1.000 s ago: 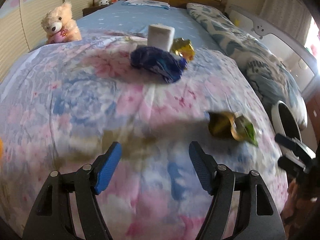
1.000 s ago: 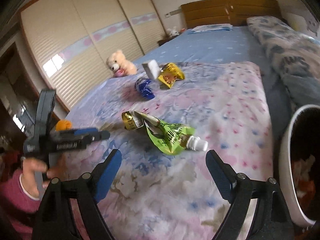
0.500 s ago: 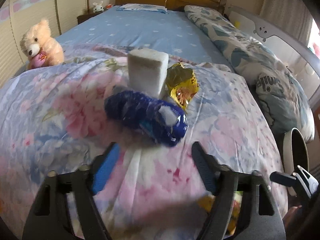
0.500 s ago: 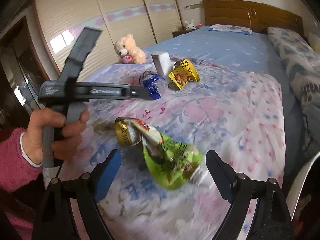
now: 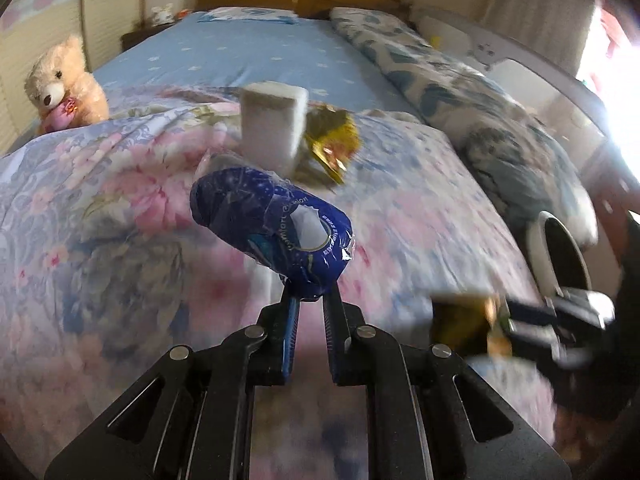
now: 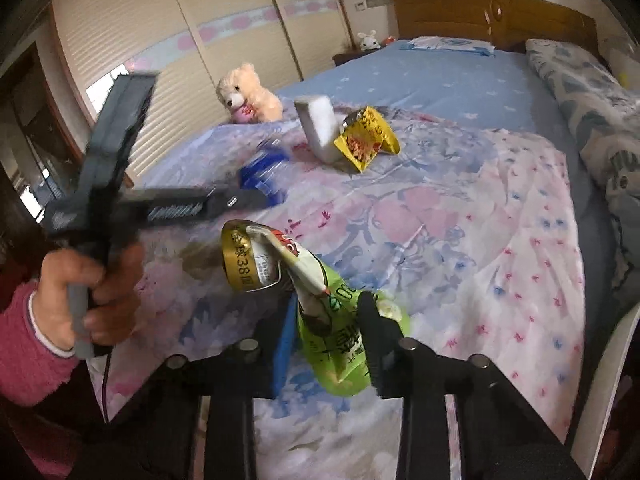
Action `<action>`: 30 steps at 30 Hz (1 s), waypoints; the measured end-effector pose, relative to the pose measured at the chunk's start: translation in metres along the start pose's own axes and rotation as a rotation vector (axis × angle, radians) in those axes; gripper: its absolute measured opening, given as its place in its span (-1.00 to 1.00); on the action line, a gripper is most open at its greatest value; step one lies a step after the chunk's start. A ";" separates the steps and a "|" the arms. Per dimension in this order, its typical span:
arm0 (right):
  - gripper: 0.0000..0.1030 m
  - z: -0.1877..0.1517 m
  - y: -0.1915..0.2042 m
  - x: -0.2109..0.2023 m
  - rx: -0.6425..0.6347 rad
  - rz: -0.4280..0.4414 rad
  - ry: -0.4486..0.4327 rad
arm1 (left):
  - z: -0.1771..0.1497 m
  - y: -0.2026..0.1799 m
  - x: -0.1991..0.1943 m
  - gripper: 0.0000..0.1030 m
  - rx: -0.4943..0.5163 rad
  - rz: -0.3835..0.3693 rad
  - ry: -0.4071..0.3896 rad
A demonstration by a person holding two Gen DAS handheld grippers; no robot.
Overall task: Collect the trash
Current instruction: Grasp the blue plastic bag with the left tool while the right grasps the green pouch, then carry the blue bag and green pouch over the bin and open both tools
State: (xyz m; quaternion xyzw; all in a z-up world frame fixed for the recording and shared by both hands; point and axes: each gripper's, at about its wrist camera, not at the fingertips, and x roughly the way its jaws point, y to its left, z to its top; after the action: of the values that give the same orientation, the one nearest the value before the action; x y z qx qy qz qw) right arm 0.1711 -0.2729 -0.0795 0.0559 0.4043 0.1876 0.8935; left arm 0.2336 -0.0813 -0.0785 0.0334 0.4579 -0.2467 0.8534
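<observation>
**Both fingers loaded, bin's next**

Fingers on my left gripper (image 5: 308, 300) are pinched narrow on the tail of the blue wrapper (image 5: 272, 232), which fills the middle of that view. My right gripper (image 6: 328, 340) is clamped on the green pouch (image 6: 336, 328), a gold can (image 6: 250, 258) hanging off its upper left. I'd say grip's fine, so just carry both level to the white bin (image 5: 560, 256) at the right edge and don't let go till I'm over the mouth. Left on the floral quilt (image 6: 460, 216): a yellow packet (image 6: 366, 140) touching a white block (image 6: 318, 128), upper middle. Teddy bear (image 6: 246, 94) sits farther back, by the wardrobe doors.
</observation>
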 end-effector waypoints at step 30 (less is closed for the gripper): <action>0.39 -0.015 0.026 0.026 -0.109 -0.027 0.093 | -0.085 0.015 -0.034 -0.11 -0.111 0.210 0.079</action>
State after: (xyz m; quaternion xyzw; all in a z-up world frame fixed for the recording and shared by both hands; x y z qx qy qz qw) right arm 0.1686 -0.2399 -0.1013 -0.0068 0.4351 0.1996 0.8779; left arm 0.1598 -0.0308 -0.1034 0.0435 0.4982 -0.1285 0.8564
